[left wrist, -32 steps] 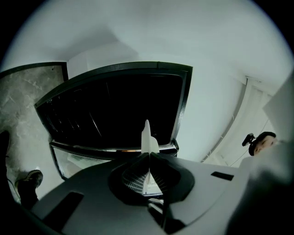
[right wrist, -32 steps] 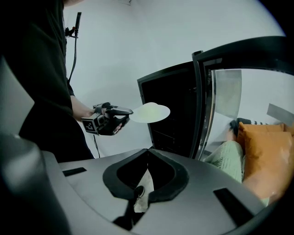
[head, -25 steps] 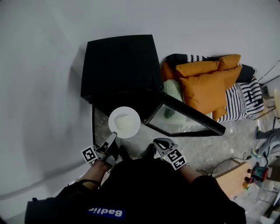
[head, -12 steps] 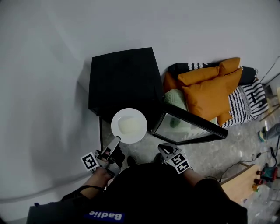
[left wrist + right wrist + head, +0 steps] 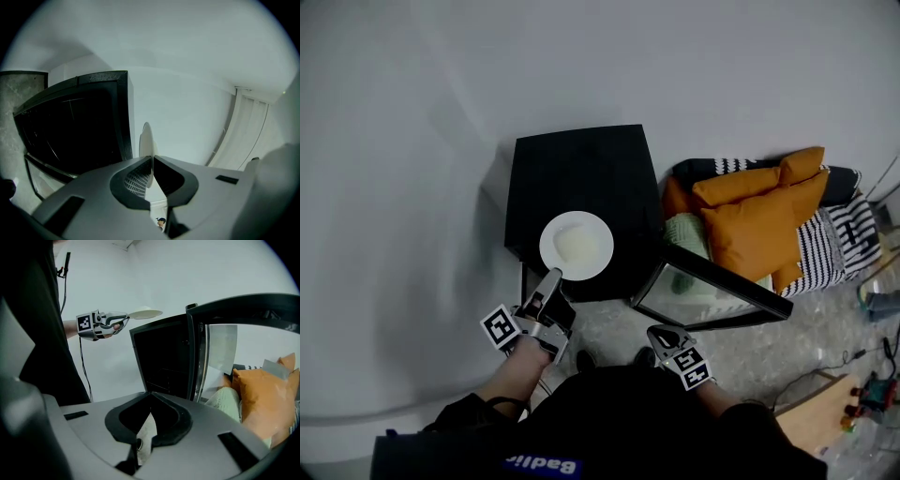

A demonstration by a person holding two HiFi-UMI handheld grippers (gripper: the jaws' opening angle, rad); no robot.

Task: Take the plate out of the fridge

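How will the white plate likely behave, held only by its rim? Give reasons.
Probably stiff: the white plate juts level from the left gripper without sagging. Gripped only at its rim, it may tilt or slip. It looks like breakable crockery.

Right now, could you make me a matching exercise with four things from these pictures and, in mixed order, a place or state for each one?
Things:
1. plate
2. fridge door
3. right gripper
4. orange cushions

Places or states:
A. stands open
B. shut and empty
C. piled beside the fridge
D. held by its rim in the left gripper

Pairs: 1-D, 2-A, 3-B, 4-C.
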